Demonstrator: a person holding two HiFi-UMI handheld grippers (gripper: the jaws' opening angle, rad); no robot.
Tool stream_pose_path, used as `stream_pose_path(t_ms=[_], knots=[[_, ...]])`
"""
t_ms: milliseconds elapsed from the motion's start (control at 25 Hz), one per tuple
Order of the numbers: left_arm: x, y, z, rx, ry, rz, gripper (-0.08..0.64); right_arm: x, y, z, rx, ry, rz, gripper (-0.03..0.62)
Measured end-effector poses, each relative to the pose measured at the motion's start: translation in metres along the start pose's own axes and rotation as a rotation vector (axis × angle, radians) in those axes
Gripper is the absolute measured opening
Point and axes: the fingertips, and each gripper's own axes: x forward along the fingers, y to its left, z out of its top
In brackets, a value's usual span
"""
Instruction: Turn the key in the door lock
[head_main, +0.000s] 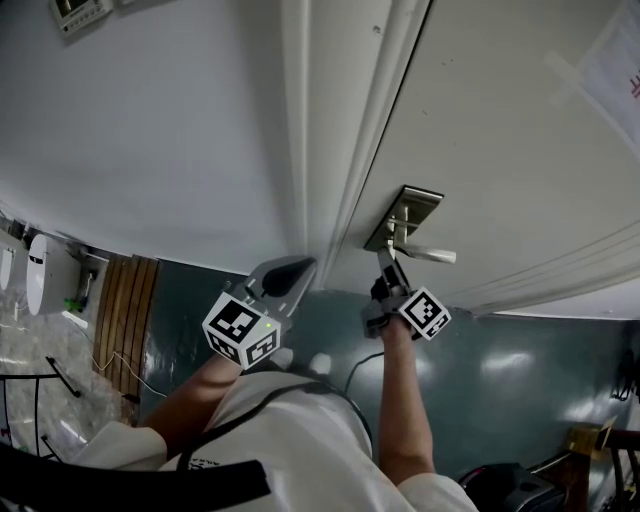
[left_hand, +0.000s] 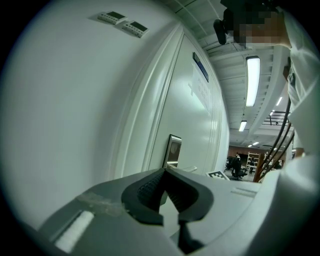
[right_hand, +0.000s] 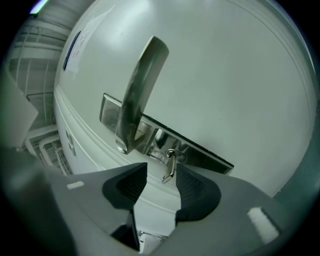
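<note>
White wall (head_main: 150, 120) and a white door (head_main: 480, 120) fill the scene; a metal lock plate (right_hand: 200, 152) on the door carries a lever handle (right_hand: 140, 95), and the key (right_hand: 169, 170) sticks out of the plate just below that handle.

The right gripper (right_hand: 160, 176) has its jaws spread with the key's head between them, nearer the right pad; whether it touches that pad I cannot tell. The left gripper (left_hand: 165, 172) hangs beside the door frame, its jaws pressed together at the tips on nothing.

The key looks small, light, stiff and smooth, so it may slip; the flat head, pinched on both faces, seems the place to grip. Its blade is buried in the lock; the keyhole is hard to make out; from the head view the right gripper hides the key.
</note>
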Motion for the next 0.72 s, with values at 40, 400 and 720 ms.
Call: stream_pose_path(t_ms=[40,400,720], knots=[[0.0,0.0,-0.001,0.0,0.002,-0.001,0.003,0.0,-0.001,0.001,0.013,-0.007,0.009,0.168],[-0.003,0.004,-0.004,-0.004,0.008,-0.006,0.003,0.0,-0.001,0.005,0.12,-0.062,0.08,0.056],[-0.005,0.01,-0.003,-0.003,0.008,-0.009,0.003,-0.003,-0.004,0.005,0.041,-0.07,-0.035,0.041]])
